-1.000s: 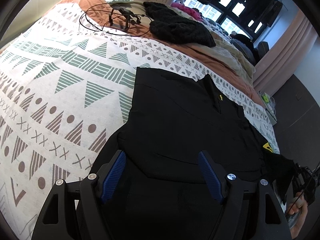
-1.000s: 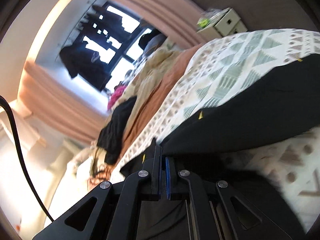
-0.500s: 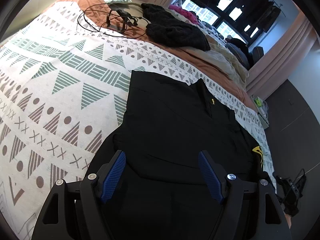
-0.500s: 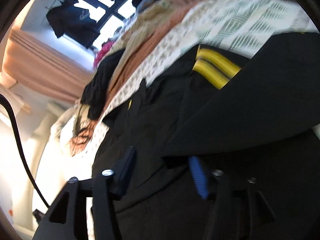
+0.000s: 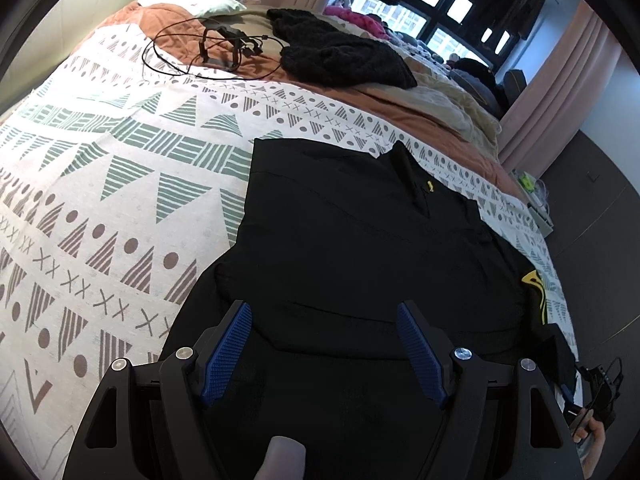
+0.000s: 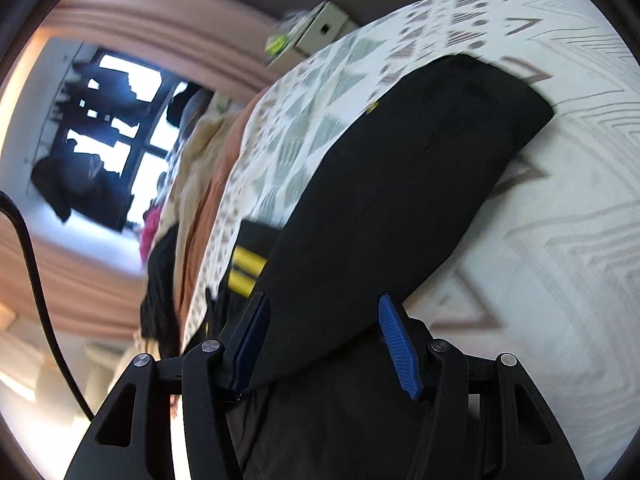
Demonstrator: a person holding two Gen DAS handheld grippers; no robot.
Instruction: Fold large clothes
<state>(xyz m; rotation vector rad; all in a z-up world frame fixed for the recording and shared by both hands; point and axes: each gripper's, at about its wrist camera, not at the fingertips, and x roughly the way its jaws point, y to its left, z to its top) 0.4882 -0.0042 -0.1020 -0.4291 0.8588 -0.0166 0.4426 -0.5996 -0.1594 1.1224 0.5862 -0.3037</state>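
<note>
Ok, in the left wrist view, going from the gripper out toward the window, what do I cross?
Left gripper → black shirt → patterned blanket → black knit garment → pink clothes → window.

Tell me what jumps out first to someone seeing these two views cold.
The black garment dominates, spread flat on the patterned bedspread with yellow stripes on a sleeve at its far side. The left gripper and right gripper both hang open over the cloth, blue pads apart. Behind lie a tangle of black cable and a dark knitted heap.
</note>
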